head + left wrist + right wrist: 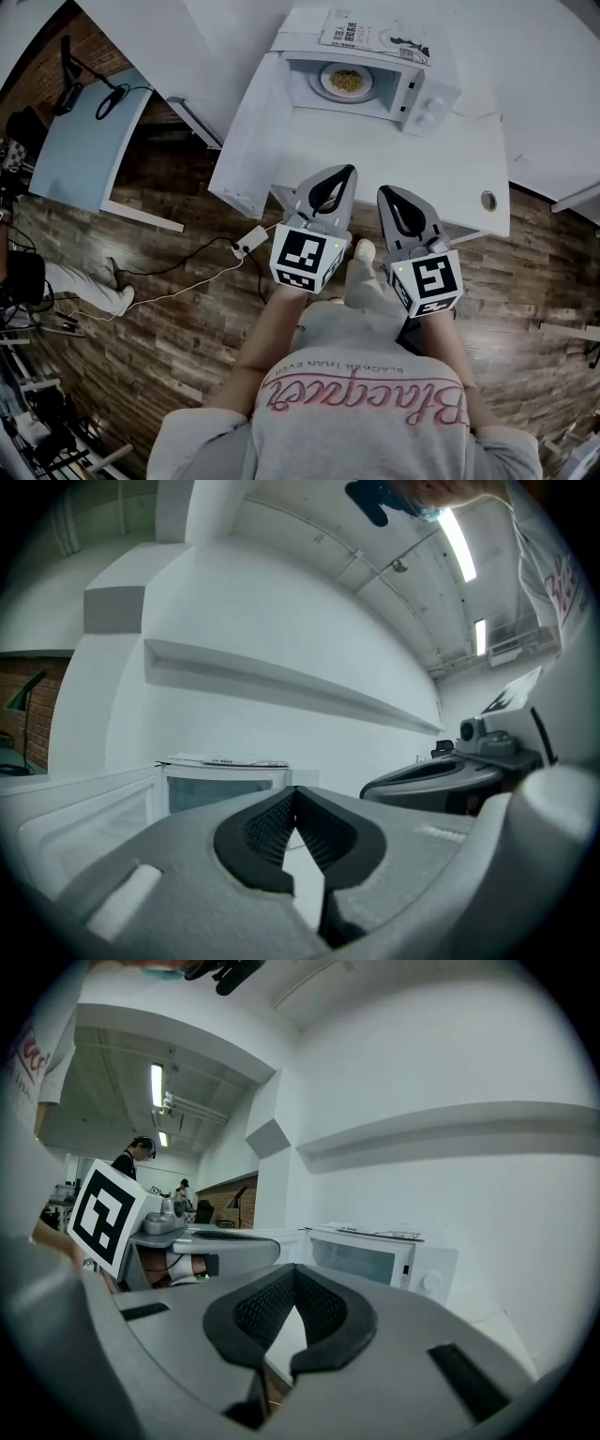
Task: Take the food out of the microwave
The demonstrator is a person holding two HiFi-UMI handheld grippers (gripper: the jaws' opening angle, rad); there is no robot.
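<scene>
A white microwave stands at the back of the white table, its door swung open to the left. Inside sits a white plate of yellowish food. My left gripper and right gripper hover side by side at the table's front edge, pointing level toward the microwave, well short of it. Both are shut with nothing between the pads. The left gripper view shows the shut left gripper before the microwave. The right gripper view shows the shut right gripper and the microwave.
Papers lie on top of the microwave. A cable hole is near the table's right front corner. A power strip with cords lies on the wooden floor. Another desk stands at the left.
</scene>
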